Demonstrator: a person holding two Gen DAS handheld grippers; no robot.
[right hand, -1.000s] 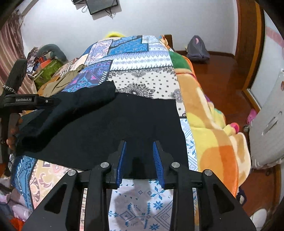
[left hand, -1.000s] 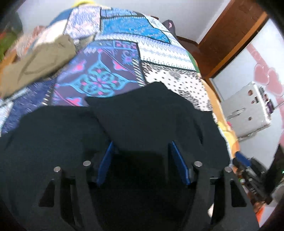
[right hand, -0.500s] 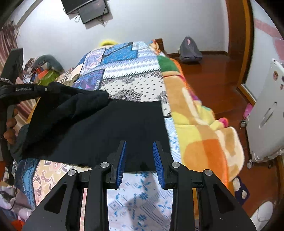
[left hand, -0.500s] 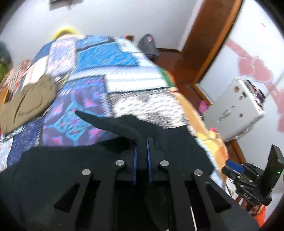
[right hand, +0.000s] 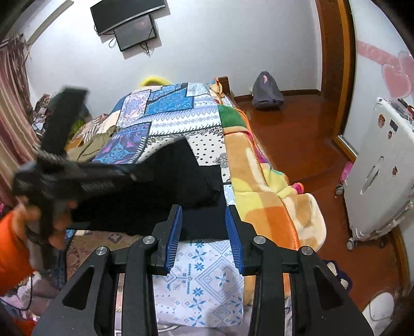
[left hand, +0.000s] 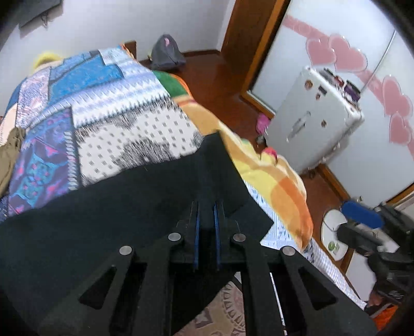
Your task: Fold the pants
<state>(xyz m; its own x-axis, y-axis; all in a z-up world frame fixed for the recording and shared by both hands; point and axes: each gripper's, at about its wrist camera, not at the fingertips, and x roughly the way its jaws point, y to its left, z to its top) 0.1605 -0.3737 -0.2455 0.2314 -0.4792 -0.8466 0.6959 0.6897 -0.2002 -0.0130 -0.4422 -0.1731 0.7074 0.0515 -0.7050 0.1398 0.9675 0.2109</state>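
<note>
The black pants [left hand: 116, 206] lie spread on a patchwork bedspread [left hand: 108, 103]. My left gripper [left hand: 206, 206] is shut on a fold of the pants and holds it lifted over the rest of the fabric, toward the bed's right edge. In the right wrist view the left gripper [right hand: 145, 173] carries that black fold across the pants [right hand: 196, 186]. My right gripper [right hand: 203, 219] is open, its blue pads either side of the near edge of the pants, not closed on it.
An olive garment [right hand: 93, 144] lies on the bed's left side. An orange-yellow blanket [right hand: 261, 181] hangs off the bed's right edge. A white suitcase [right hand: 380, 165] and a grey backpack [right hand: 266, 90] stand on the wooden floor. A monitor [right hand: 132, 23] hangs on the wall.
My left gripper closed on the pants fabric, lifted it and swept it rightward across the bed. My right gripper rose slightly and stayed open at the pants' near edge.
</note>
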